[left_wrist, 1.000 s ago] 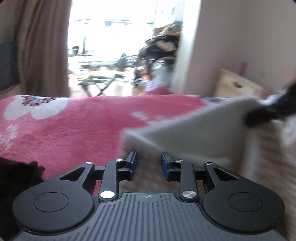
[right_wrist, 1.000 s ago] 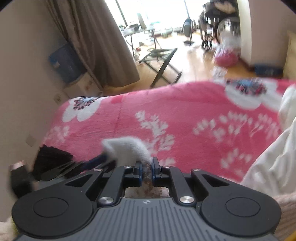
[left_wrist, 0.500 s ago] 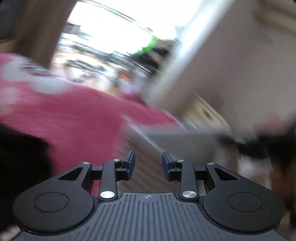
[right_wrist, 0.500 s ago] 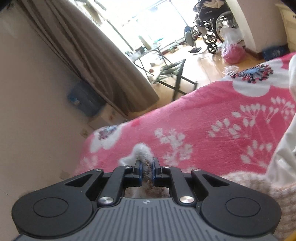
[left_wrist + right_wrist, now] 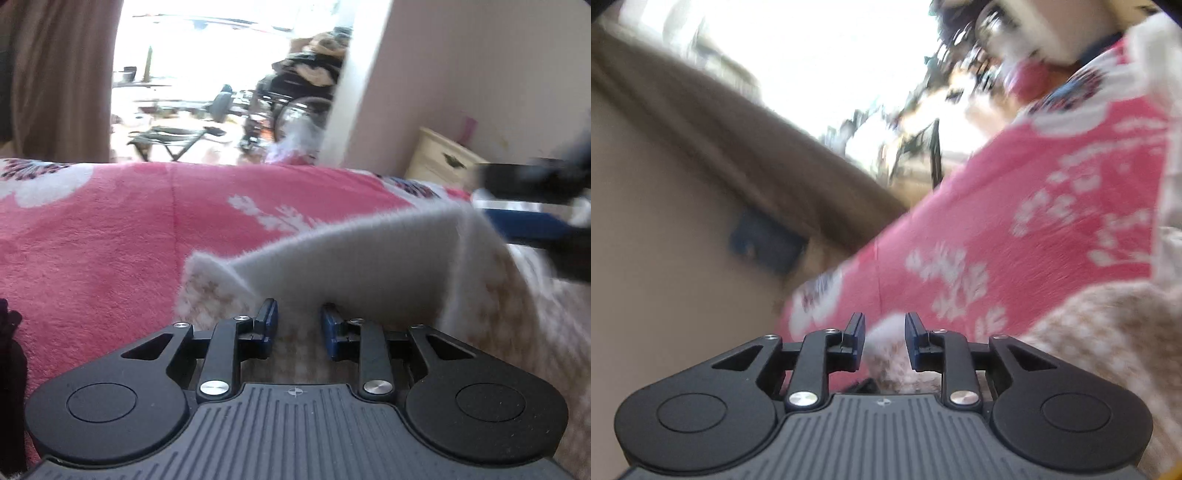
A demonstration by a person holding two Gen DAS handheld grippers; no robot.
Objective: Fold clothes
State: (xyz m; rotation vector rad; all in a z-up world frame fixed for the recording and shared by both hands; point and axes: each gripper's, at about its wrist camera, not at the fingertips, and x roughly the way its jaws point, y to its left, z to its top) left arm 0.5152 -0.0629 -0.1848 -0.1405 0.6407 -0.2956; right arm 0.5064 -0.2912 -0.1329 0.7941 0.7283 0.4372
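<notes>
Right gripper (image 5: 885, 341) now parted with a fluffy corner of the beige garment (image 5: 1108, 332) loose between the pads, where half a second ago clamped nearly shut on that corner: reads as a release, so probably one fold just laid. Left gripper (image 5: 298, 326) parted about as wide as in both earlier frames, gripping nothing, cloth just ahead of the tips. Garment lying on the pink floral blanket (image 5: 110, 240), white fleecy flap (image 5: 351, 266) turned up and over at 12 to 1 o'clock from the left tips. Left view only: the standing flap, its folded edge, right tool as a dark blur at 3 o'clock. Right view only: garment's patterned side spreading toward 4 o'clock, white bedding (image 5: 1167, 147) at 2 o'clock; heavy motion blur, tilted. How many folds remain, cannot tell.
</notes>
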